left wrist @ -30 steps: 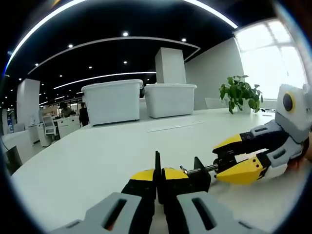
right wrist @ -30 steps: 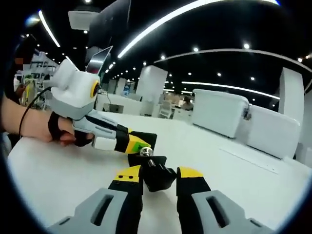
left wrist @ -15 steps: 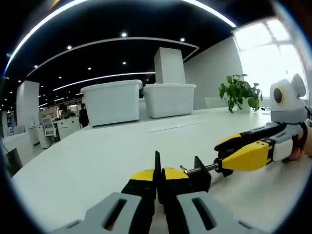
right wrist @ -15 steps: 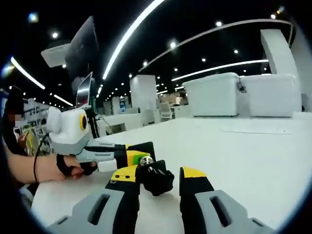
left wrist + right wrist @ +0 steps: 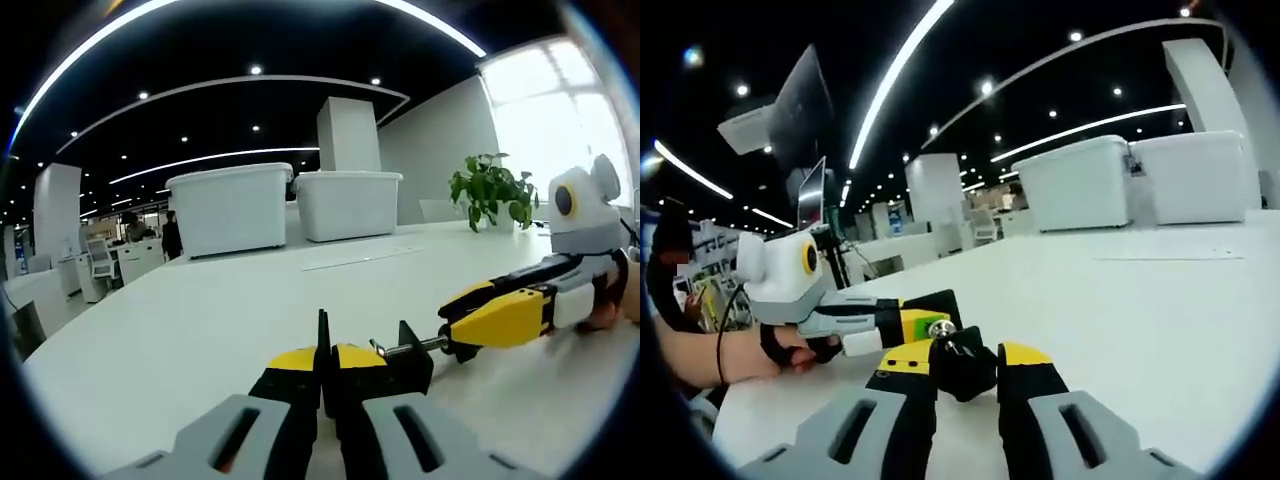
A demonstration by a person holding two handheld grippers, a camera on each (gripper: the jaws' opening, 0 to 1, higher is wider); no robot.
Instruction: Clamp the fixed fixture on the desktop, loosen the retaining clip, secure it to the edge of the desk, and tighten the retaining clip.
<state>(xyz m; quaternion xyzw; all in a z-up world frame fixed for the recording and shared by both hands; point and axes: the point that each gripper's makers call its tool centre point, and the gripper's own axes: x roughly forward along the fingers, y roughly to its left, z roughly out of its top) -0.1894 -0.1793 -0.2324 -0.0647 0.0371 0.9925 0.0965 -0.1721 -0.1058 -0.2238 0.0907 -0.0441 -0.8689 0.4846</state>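
A black screw clamp [image 5: 410, 365] stands on the white table [image 5: 190, 320], its upright plate pinched between my left gripper [image 5: 322, 358], which is shut on it. The clamp's threaded screw [image 5: 412, 347] runs to the right into the yellow jaws of my right gripper [image 5: 452, 326], held by a hand at the right edge. In the right gripper view my right gripper [image 5: 962, 352] is shut on the clamp's black knob [image 5: 962, 370]. Behind the knob my left gripper [image 5: 932, 318] comes in from the left, with a hand [image 5: 780, 350] on it.
Two white lidded bins [image 5: 232, 208] [image 5: 348, 203] stand at the table's far side, with a potted plant [image 5: 492, 190] to their right. A flat strip [image 5: 360, 258] lies in front of the bins. A monitor [image 5: 805, 125] stands beyond the left hand.
My right gripper has rolled about the screw's axis while on the knob, so its jaws now show side-on in the left gripper view. The left gripper and clamp stayed put.
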